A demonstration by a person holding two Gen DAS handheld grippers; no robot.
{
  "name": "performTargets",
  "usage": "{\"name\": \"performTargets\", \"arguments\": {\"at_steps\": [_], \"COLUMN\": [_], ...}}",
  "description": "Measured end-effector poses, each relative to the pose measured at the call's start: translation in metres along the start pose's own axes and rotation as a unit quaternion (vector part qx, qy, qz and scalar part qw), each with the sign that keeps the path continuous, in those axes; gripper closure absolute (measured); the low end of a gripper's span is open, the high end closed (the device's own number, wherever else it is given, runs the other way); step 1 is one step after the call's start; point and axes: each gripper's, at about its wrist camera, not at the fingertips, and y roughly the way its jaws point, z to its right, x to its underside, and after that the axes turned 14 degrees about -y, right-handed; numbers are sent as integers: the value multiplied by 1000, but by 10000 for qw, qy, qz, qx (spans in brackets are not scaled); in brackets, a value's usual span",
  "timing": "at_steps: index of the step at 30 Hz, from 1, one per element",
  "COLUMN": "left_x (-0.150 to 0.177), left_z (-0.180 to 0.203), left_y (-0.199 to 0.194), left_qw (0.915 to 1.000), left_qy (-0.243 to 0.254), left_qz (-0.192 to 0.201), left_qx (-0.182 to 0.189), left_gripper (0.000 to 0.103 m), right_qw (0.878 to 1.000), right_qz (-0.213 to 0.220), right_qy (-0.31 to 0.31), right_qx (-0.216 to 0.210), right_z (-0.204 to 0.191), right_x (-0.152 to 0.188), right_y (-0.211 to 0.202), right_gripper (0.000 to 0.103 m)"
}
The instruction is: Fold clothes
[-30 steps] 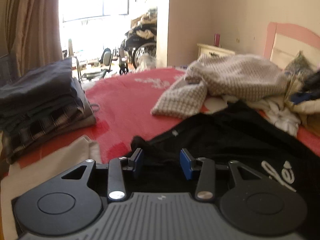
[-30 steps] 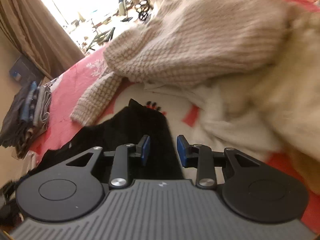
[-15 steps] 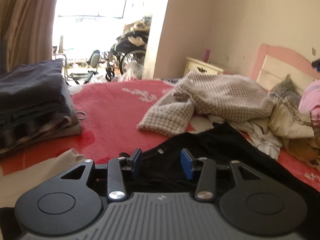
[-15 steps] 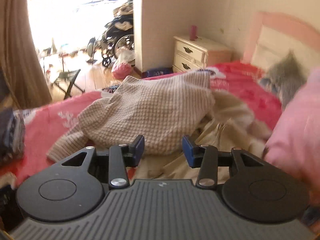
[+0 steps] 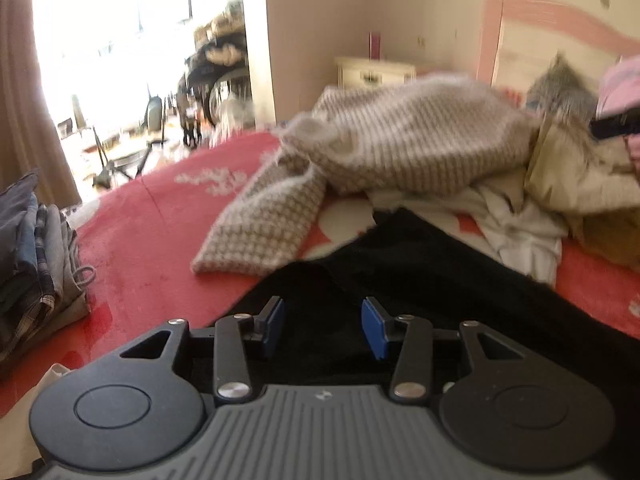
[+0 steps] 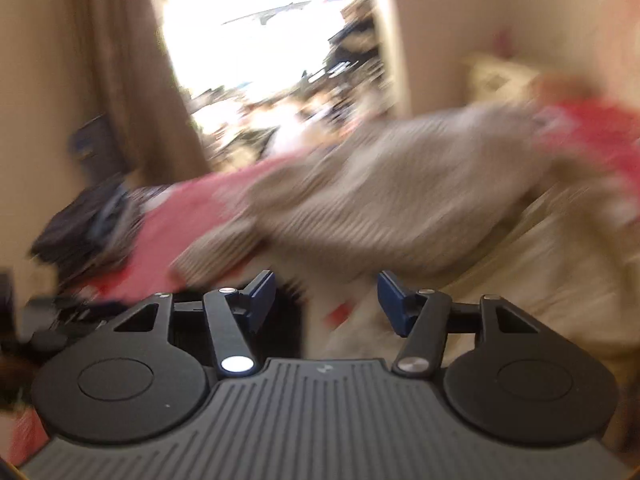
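Black garment (image 5: 420, 264) spread under left gripper (image 5: 323, 326) — jaws apart.

both tools share one build. the left gripper (image 5: 322, 328) has a grey ribbed housing with a small pale logo at its far edge, flanked by two black round discs, each with a shallow circular recess. black linkage bars with silver rivets and triangular cutouts run to blue pads (image 5: 275, 322) on the jaws. the right gripper (image 6: 326, 300) matches: the same grey ribs, black discs, silver rivets and blue pads (image 6: 264, 292).
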Motion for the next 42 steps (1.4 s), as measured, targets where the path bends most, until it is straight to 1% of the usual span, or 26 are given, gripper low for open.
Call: {"name": "performTargets", "arguments": {"at_steps": [2, 5, 6, 9, 11, 14, 17, 18, 19, 20, 22, 23, 26, 27, 30, 32, 34, 35, 38, 40, 42], "left_x": [-8, -20, -23, -27, -26, -23, -17, -14, -12, -8, 0, 4, 14, 16, 20, 22, 25, 27, 34, 38, 41], "left_z": [9, 23, 30, 48, 58, 73, 83, 87, 90, 92, 93, 90, 76, 72, 60, 51, 40, 33, 10, -4, -12], "left_y": [7, 17, 23, 40, 54, 77, 99, 103, 107, 111, 115, 116, 113, 111, 103, 93, 75, 64, 30, 12, 2], "left_qw": [9994, 9965, 9961, 9962, 9961, 9951, 9923, 9925, 9926, 9926, 9917, 9900, 9815, 9787, 9720, 9669, 9608, 9569, 9431, 9355, 9349], "left_qy": [-23, -55, -72, -373, -599, -899, -1206, -1202, -1198, -1198, -1238, -1328, -1810, -1948, -2267, -2479, -2679, -2789, -3149, -3326, -3340], "left_qz": [-333, -793, -836, -764, -636, -409, -274, -229, -184, -153, -138, -161, -200, -197, -136, -68, 99, 183, 352, 427, 429], "left_qx": [-101, -241, -265, -173, -84, 14, 106, 45, -16, -95, -322, -443, -595, -612, -605, -594, -705, -784, -1010, -1116, -1121], "left_gripper": [58, 58, 58, 58, 58, 58, 59, 60, 60, 60, 60, 60, 59, 59, 59, 60, 61, 61, 61, 60, 59], "right_qw": [9981, 9963, 9956, 9930, 9909, 9872, 9838, 9854, 9867, 9877, 9887, 9890, 9920, 9921, 9879, 9818, 9742, 9693, 9542, 9377, 9160], "right_qz": [-324, -447, -488, -611, -692, -814, -918, -890, -862, -834, -778, -731, -381, -203, 246, 477, 597, 644, 676, 628, 506], "right_qy": [202, 349, 398, 545, 642, 788, 876, 696, 516, 336, -24, -159, -65, 20, 50, -184, -551, -814, -1644, -2380, -3072], "right_qx": [-482, -643, -696, -857, -964, -1123, -1269, -1273, -1277, -1280, -1285, -1277, -1198, -1238, -1534, -1828, -2104, -2228, -2408, -2452, -2528], "right_z": [9, 12, 14, 17, 20, 24, 26, 22, 18, 14, 7, 4, 6, 7, 5, -10, -34, -50, -95, -127, -154], "right_x": [11, 18, 20, 27, 31, 38, 44, 45, 45, 45, 46, 46, 41, 38, 29, 25, 24, 27, 40, 57, 74], "right_y": [34, 69, 81, 116, 139, 174, 206, 206, 207, 207, 207, 206, 191, 182, 156, 141, 130, 127, 123, 122, 123], "right_gripper": [48, 53, 56, 60, 64, 64, 66, 69, 82, 87, 103, 103, 103, 103, 103, 103, 103, 103, 103, 103, 101]}}
